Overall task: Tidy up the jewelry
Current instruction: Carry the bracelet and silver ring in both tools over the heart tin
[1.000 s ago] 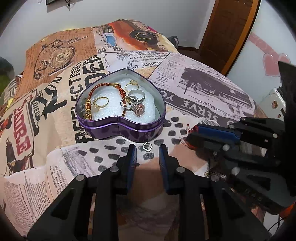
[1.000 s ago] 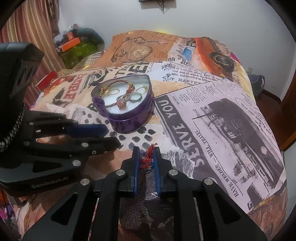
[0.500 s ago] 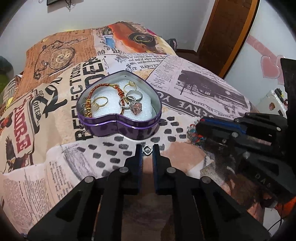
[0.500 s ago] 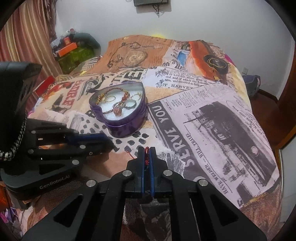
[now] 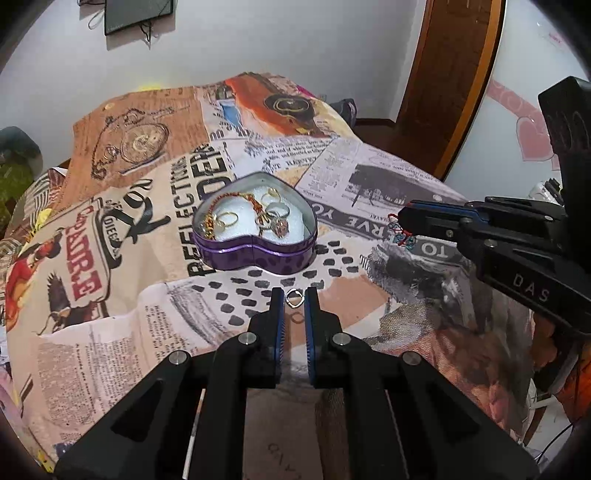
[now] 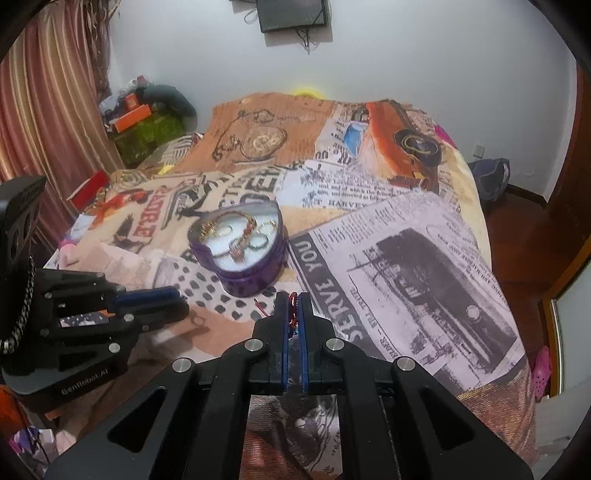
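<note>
A purple heart-shaped tin [image 5: 255, 254] sits on the printed bedspread, lined in white and holding several rings and a red-gold bracelet [image 5: 236, 206]; it also shows in the right wrist view [image 6: 251, 273]. My left gripper [image 5: 294, 297] is shut on a small silver ring [image 5: 294, 298], held above the bedspread just in front of the tin. My right gripper [image 6: 291, 301] is shut on a red woven bracelet [image 6: 293, 306], lifted off the bed right of the tin; the bracelet also shows in the left wrist view [image 5: 400, 234].
The bed is covered with a newspaper-print bedspread [image 6: 406, 258]. A wooden door [image 5: 443, 92] stands at the right. Clutter and boxes [image 6: 140, 125] lie by the curtain at the far left. A dark screen [image 6: 291, 14] hangs on the wall.
Both grippers closed, the left on the silver ring and the right on the red bracelet, then lifted them up and back from the bedspread. The tin has not moved.
</note>
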A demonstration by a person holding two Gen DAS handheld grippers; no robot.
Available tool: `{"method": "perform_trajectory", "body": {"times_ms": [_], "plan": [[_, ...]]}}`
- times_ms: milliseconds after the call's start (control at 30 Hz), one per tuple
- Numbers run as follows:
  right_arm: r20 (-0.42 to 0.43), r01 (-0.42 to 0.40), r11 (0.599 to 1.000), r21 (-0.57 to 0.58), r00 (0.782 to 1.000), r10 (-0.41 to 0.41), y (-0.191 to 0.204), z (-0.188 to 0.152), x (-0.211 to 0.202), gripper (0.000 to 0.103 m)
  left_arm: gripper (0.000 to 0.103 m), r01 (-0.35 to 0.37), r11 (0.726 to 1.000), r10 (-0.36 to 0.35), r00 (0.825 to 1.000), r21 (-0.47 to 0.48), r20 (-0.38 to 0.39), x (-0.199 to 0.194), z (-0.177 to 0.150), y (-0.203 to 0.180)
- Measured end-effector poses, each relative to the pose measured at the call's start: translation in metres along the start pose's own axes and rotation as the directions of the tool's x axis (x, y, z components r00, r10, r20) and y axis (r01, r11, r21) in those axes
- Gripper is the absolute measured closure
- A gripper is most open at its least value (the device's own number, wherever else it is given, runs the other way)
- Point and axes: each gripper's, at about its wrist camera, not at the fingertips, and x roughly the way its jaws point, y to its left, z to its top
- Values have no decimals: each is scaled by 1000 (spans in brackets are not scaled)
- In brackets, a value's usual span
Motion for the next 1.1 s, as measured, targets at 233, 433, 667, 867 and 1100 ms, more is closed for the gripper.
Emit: {"method": "perform_trajectory", "body": {"times_ms": [233,433,667,867,1100], "plan": [[43,-11,1000,-16,999,12,13,14,-11,99,94,-10,1000,11,998,-9,56,-22,12,7],[75,-24,999,-46,997,27,26,27,-15,99,94,-18,999,20,996,-30,92,-34,21,18],[101,-45,996,-71,994,52,38,41,-11,99,94,-31,999,36,992,-45,123,-38,30,29],[120,-59,996,-63,991,66,36,52,-5,99,94,-35,998,43,990,-59,137,-32,37,39],[110,-73,997,-37,991,77,31,59,15,99,94,-20,996,29,993,-83,110,-9,39,52]]}}
